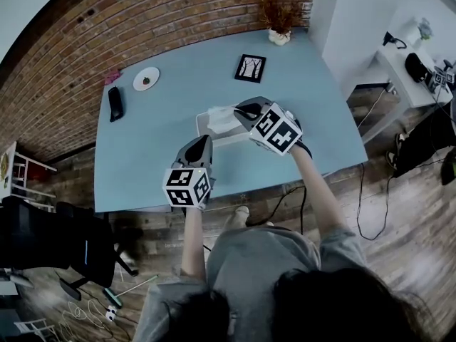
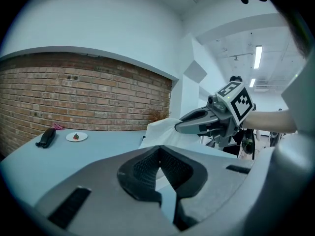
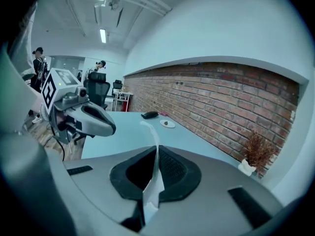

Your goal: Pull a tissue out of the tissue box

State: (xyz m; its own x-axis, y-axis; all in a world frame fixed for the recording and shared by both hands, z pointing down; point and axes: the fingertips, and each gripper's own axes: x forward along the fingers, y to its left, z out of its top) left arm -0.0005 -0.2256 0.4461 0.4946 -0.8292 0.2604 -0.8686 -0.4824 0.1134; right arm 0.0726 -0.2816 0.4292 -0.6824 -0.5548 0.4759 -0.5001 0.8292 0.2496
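In the head view a white tissue [image 1: 222,117] rises out of the tissue box [image 1: 231,140] in the middle of the blue table [image 1: 157,148]. My right gripper [image 1: 244,110] is shut on that tissue just above the box. In the right gripper view the tissue [image 3: 152,183] is a thin white sheet pinched between the pads of the right gripper [image 3: 157,149]. My left gripper [image 1: 201,142] hovers at the box's near side with its jaws shut and nothing in them. From the left gripper [image 2: 158,149], I see the tissue [image 2: 160,131] hanging from the right gripper [image 2: 183,126].
Toward the table's far left are a white plate [image 1: 146,78] and a black object [image 1: 115,103]. A framed picture [image 1: 250,68] and a dried plant in a white vase [image 1: 278,28] stand at the back. A black office chair [image 1: 64,241] is at the lower left, and a white desk [image 1: 402,73] at the right.
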